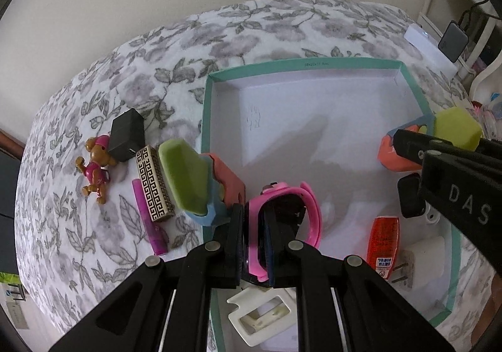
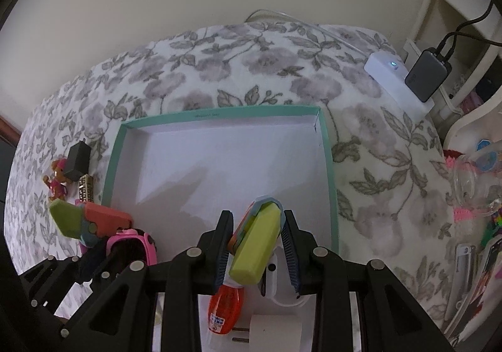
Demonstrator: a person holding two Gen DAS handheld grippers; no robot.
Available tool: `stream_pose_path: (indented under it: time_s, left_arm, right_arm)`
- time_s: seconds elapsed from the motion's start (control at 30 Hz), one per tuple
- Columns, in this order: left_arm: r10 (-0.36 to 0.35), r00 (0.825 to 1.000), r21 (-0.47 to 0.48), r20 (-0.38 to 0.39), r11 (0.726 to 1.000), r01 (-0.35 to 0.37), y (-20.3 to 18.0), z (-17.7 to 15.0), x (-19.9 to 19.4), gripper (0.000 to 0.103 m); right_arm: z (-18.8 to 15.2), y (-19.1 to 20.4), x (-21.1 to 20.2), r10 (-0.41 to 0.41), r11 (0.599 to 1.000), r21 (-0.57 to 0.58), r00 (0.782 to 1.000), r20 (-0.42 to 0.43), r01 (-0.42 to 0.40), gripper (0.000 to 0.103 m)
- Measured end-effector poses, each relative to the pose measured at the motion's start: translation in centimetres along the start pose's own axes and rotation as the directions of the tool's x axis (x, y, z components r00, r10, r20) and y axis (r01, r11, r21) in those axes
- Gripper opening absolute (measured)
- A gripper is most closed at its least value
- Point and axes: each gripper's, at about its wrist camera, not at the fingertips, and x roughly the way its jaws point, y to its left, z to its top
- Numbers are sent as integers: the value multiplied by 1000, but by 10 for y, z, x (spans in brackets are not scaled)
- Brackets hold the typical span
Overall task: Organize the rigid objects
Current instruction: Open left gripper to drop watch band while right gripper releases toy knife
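Observation:
A teal-rimmed white box lies on the flowered bedspread; it also shows in the right wrist view. My left gripper is shut on a pink watch over the box's near-left part. My right gripper holds a green-and-orange toy between its jaws over the box's near-right part; that toy also shows in the left wrist view. A matching green-and-orange toy leans on the box's left rim. In the box lie an orange bottle, a white plug and a white clip.
Left of the box on the bedspread lie a gold patterned case, a black cube charger, a pink toy dog and a purple pen. A white device and grey power bank sit at the far right.

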Motion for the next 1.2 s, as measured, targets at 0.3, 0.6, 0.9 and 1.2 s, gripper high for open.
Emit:
stream_pose_path:
  time_s: [0.3, 0.6, 0.9, 1.2]
  left_arm:
    - [-9, 1000, -5, -1, 1000, 9, 0, 0, -2, 13]
    - [-15, 1000, 2, 16, 1000, 15, -2, 0, -8, 33]
    - [-40, 998, 1, 55, 999, 40, -1, 2, -24, 45]
    - [-60, 991, -23, 116, 998, 63, 7, 9, -51, 52]
  right_arm:
    - [0, 1, 1, -19, 1000, -13, 1000, -11, 19, 34]
    - [3, 4, -8, -32, 999, -29, 999, 9, 32, 35]
    - [11, 5, -36, -39, 999, -27, 996, 79, 41, 39]
    - [17, 1, -78, -34, 999, -5, 981, 189, 36, 43]
